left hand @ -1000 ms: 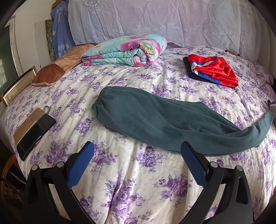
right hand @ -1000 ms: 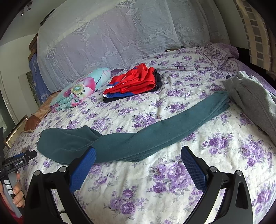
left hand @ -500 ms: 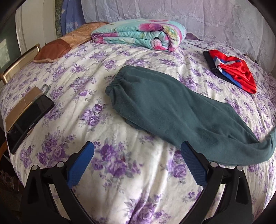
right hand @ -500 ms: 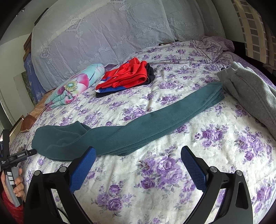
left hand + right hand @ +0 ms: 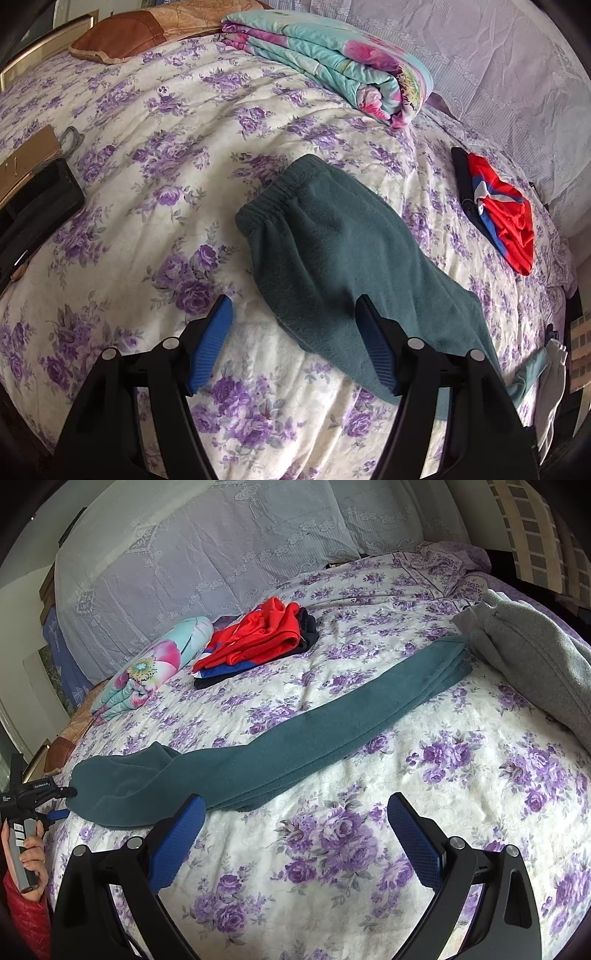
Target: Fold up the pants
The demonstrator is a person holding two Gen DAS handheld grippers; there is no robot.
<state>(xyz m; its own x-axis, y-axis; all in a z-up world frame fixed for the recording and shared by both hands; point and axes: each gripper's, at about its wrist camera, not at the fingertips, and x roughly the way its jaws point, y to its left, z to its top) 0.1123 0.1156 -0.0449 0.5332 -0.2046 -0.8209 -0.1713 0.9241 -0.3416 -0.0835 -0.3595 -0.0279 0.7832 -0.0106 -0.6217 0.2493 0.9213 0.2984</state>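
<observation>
Left gripper has swung in over the waistband end of the teal fleece pants, w/ jaws just been closing, now half-spread, cloth edge between them but not pinched. Pants lie long across the floral bedspread, already halved lengthwise. Right gripper wide apart, near mid-leg. Grab looks imminent.

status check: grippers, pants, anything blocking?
Left gripper open, jaws just closing, over teal pants waistband edge. Right gripper open, empty. Pants flat, lengthwise-folded. Grey garment touches cuff end.
</observation>
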